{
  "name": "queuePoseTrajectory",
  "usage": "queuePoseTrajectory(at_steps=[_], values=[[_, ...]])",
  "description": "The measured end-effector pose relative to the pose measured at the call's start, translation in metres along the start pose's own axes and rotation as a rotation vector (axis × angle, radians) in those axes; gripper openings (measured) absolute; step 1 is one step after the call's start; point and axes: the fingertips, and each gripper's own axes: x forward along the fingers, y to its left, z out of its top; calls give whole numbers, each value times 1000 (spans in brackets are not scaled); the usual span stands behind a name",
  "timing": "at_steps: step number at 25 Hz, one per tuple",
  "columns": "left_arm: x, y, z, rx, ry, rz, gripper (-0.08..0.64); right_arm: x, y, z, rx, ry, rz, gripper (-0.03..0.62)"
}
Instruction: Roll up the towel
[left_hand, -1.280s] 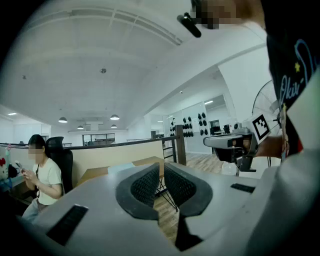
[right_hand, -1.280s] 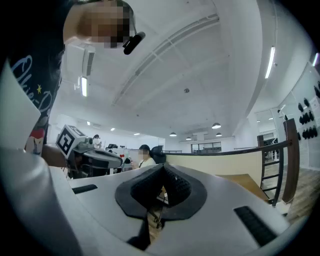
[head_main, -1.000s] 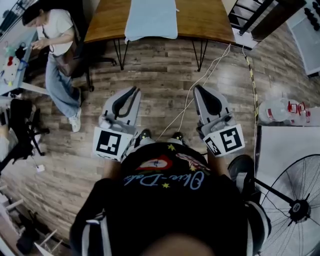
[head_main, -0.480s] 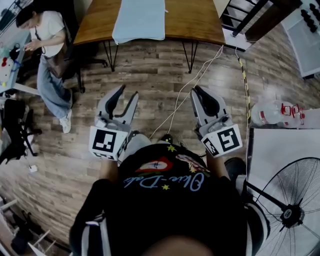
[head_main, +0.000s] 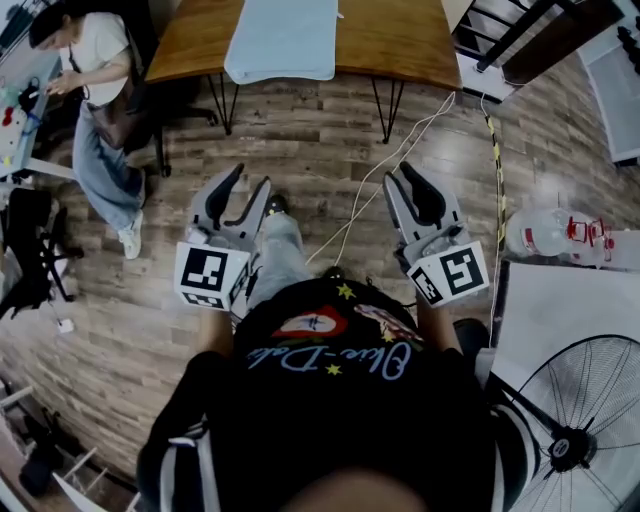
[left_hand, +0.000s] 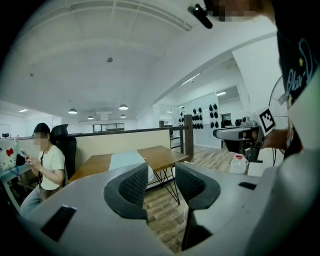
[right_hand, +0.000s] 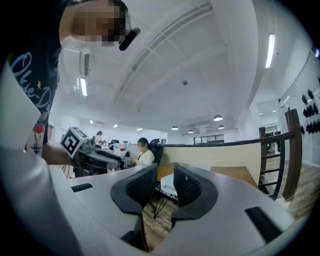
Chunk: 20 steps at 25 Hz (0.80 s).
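Left gripper (head_main: 245, 183): your jaws have just been opening and stand partly apart with nothing between them; you hold it well short of the table (head_main: 395, 40).
Right gripper (head_main: 407, 180): your jaws have just been opening to a narrower gap and are empty, also well short of the table.
Towel (head_main: 281, 38): spread flat on the table, its near end hanging over the table's near edge.

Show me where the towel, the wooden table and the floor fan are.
towel (head_main: 283, 40), head view, middle of the cloth
wooden table (head_main: 395, 40), head view, bare top right of the towel
floor fan (head_main: 568, 447), head view, centre hub
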Motion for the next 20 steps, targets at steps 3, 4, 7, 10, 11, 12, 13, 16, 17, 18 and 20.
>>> queuePoseTrajectory(at_steps=[3, 4, 7, 10, 11, 12, 13, 16, 17, 18, 20], values=[[24, 23, -6, 9, 19, -15, 147, 22, -11, -4, 0, 10, -25, 67], [33, 32, -8, 10, 20, -17, 147, 30, -16, -5, 4, 13, -30, 67], [60, 67, -18, 4, 63, -9, 147, 62, -26, -11, 20, 34, -33, 74], [86, 101, -26, -5, 89, -7, 147, 96, -39, -25, 53, 63, -47, 89], [96, 112, -28, -11, 90, -10, 147, 109, -44, -30, 62, 75, -55, 89], [105, 123, -32, -18, 99, -15, 147, 121, -48, -36, 71, 89, -62, 91], [114, 135, -39, -24, 117, -21, 149, 134, -52, -43, 80, 106, -68, 94], [139, 170, -59, -29, 170, -40, 164, 172, -62, -65, 99, 171, -84, 97], [147, 182, -64, -24, 175, -43, 167, 184, -66, -73, 107, 191, -91, 97], [154, 193, -69, -21, 176, -45, 167, 196, -70, -81, 117, 207, -99, 97], [170, 215, -82, -33, 191, -51, 169, 217, -80, -100, 125, 246, -119, 97]])
